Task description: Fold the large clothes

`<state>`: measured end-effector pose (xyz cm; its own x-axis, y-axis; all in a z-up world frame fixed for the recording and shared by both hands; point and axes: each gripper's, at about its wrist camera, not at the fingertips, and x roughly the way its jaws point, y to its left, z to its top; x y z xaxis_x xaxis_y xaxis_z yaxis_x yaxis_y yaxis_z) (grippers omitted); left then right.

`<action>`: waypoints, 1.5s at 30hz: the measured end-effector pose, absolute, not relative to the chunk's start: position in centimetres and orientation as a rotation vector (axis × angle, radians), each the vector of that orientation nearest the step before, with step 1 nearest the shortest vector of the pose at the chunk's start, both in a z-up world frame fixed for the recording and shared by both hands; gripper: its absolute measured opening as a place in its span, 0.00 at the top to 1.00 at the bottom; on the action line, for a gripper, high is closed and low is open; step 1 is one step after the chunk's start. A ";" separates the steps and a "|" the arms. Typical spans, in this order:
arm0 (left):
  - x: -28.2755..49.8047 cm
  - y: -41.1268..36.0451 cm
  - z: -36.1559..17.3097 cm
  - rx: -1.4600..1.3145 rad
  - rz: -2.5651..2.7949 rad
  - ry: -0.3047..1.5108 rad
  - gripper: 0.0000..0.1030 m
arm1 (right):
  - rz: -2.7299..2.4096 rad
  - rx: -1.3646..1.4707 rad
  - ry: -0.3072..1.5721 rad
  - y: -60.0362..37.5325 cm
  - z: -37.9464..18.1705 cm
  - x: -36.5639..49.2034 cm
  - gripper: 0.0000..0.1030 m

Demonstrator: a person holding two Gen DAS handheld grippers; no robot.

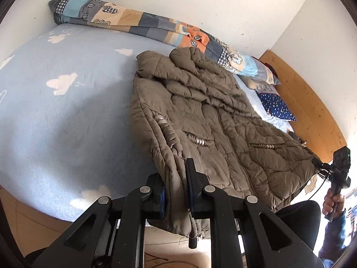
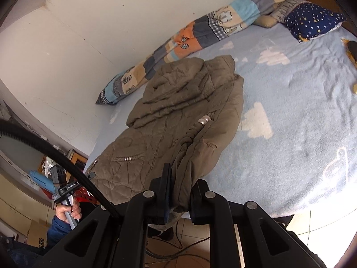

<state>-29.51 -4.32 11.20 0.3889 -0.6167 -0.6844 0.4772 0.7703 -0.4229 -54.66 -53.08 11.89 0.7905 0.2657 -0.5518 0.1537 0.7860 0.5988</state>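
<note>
A large olive-brown quilted jacket (image 1: 214,120) lies on the light blue bed, sleeves folded over its front, hem hanging over the near edge. My left gripper (image 1: 176,192) is shut on the jacket's hem at one bottom corner. My right gripper (image 2: 180,192) is shut on the hem at the other bottom corner of the jacket (image 2: 178,116). The right gripper also shows in the left wrist view (image 1: 321,167), at the jacket's far hem corner. The left gripper shows in the right wrist view (image 2: 89,175), at the jacket's left corner.
The bed has a blue sheet with white clouds (image 1: 62,102). A patchwork quilt (image 1: 138,22) is rolled along the white wall. A navy star pillow (image 2: 312,20) lies at the head by a wooden headboard (image 1: 312,102). Tiled floor and cables (image 2: 178,252) are below.
</note>
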 end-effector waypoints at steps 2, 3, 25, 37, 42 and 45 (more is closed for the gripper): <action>-29.0 -4.4 11.7 -0.170 -0.698 0.935 0.86 | 0.067 0.679 0.661 -53.3 12.3 -54.2 0.86; -28.8 -4.5 11.9 -0.170 -0.698 0.934 0.86 | 0.069 0.682 0.655 -53.4 12.6 -53.9 0.86; -17.9 -10.2 22.4 -0.219 -0.649 0.823 0.85 | 0.105 0.695 0.501 -59.8 21.3 -45.3 0.86; -4.0 -15.3 21.2 -0.286 -0.553 0.902 0.85 | 0.038 0.716 0.535 -66.6 23.3 -31.0 0.87; 1.8 -17.9 18.4 -0.278 -0.512 0.965 0.85 | -0.009 0.735 0.576 -69.8 21.1 -25.0 0.87; 5.4 -19.5 15.6 -0.286 -0.476 1.027 0.84 | -0.040 0.763 0.613 -71.8 18.8 -21.7 0.87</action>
<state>5.39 -19.47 15.61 0.4284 -0.5061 -0.7486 0.2445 0.8624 -0.4432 -21.69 -71.76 18.79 0.8260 0.1818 -0.5335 0.2494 0.7310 0.6352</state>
